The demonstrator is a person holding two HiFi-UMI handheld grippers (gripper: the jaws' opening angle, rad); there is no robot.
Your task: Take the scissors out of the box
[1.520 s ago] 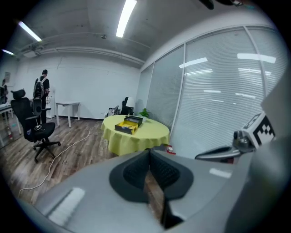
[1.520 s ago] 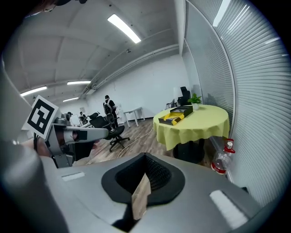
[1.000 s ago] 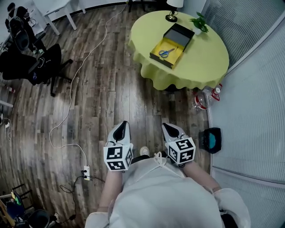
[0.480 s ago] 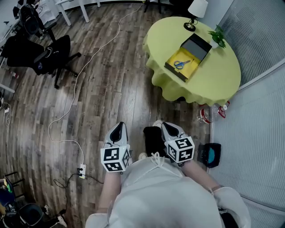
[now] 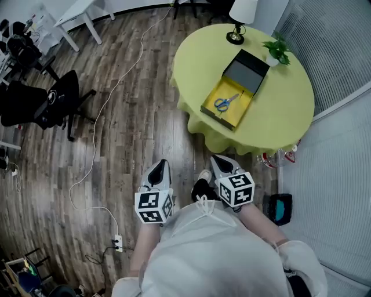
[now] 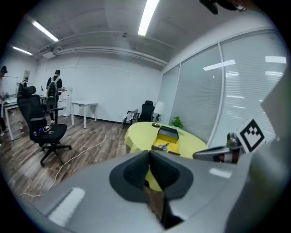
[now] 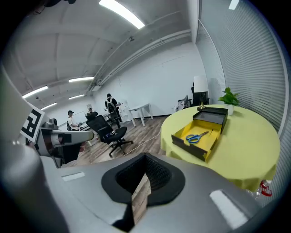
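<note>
**Change since one second ago:** the round table [image 5: 285,110] with its yellow cloth now lies closer to the person and lower in the head view. Both grippers hold the same place in front of the body.

**Left gripper** [image 5: 157,169]: jaws pressed together, with nothing between them.

**Right gripper** [image 5: 223,165]: jaws also together at the tips, and empty.

Both grippers point toward the table and are well apart from it, above the wooden floor [image 5: 133,133].

**Scissors** [image 5: 226,102]: blue-handled, lying flat inside the yellow tray of the box [image 5: 212,112]. The box stands on the table near the edge facing the person. A dark section adjoining the far side of the tray is probably the box's lid.

**Beyond the box,** on the table's far side, are a lamp [image 5: 243,10] and a small potted plant [image 5: 277,49].

**At far left,** a black office chair [image 5: 40,107] stands on the floor, well apart from the table.
</note>
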